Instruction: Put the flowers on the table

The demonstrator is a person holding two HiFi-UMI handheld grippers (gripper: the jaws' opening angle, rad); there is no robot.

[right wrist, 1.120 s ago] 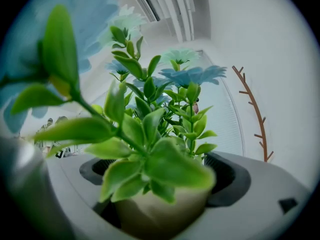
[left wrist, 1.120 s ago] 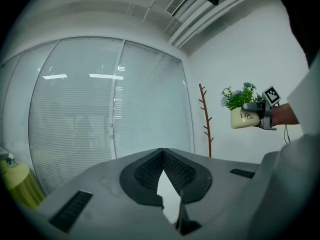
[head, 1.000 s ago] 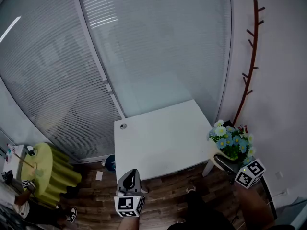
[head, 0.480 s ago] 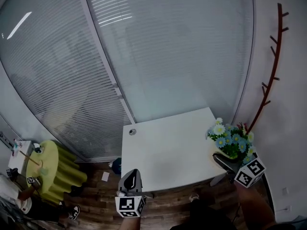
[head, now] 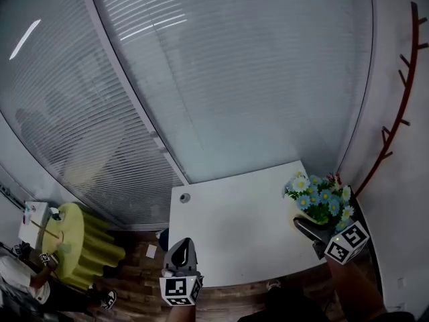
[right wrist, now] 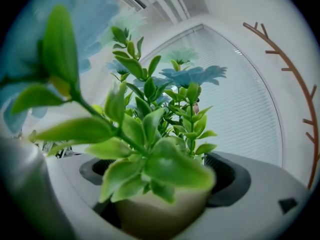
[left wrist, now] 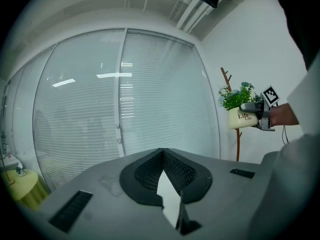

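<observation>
A cream pot of blue and white flowers (head: 319, 196) hangs over the right edge of the white table (head: 234, 223), held in my right gripper (head: 305, 225), which is shut on the pot. In the right gripper view the flowers (right wrist: 150, 129) fill the frame, with the cream pot (right wrist: 160, 211) between the jaws. My left gripper (head: 181, 255) is at the table's near left corner, shut and holding nothing. In the left gripper view the jaws meet at the tip (left wrist: 162, 151), and the potted flowers (left wrist: 241, 111) show far off at the right.
Frosted glass walls with blinds (head: 201, 79) stand behind the table. A brown branch-shaped coat rack (head: 399, 113) is on the right wall. A yellow-green stool (head: 74, 243) and a person's shoes are at the lower left. A round grommet (head: 185, 197) sits in the table's far left corner.
The view has tilted up and the table has shifted right and nearer. The flowers in my right gripper have come in from beside the table's right edge to over it.
</observation>
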